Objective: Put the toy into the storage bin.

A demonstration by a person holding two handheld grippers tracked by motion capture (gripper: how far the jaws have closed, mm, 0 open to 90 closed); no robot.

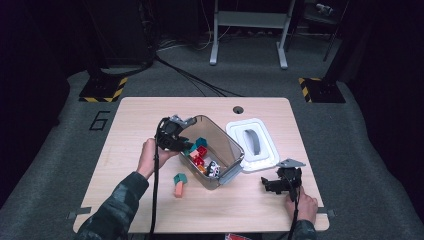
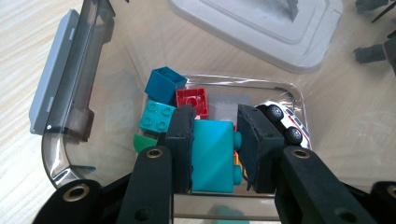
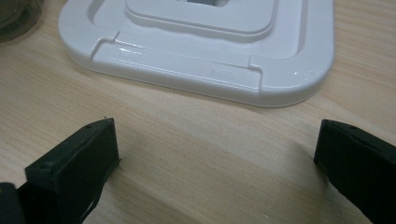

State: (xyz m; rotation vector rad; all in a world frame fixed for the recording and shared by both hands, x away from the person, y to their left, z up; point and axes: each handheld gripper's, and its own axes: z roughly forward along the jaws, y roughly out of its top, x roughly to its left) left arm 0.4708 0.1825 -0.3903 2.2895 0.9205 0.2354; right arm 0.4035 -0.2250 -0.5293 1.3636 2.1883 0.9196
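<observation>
2 grippers are seen at the table. A teal block (image 2: 212,154) is clamped between the jaws of the left gripper (image 2: 215,144), held over the open clear bin (image 1: 227,145), where a red block (image 2: 193,101), a blue block (image 2: 164,84) and a toy car (image 2: 286,123) are piled. The right gripper (image 3: 215,154) is parked with jaws spread wide and nothing between them, on bare wood near the white lid (image 3: 205,51).

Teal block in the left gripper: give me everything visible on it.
The teal block is a smooth, plastic-looking toy brick with rounded edges and a stud at its right side. It sits clamped between the left gripper fingers, which press on its two sides. It hangs over the open clear bin, above the other bricks and a toy car. Whether it touches anything beneath cannot be told.
</observation>
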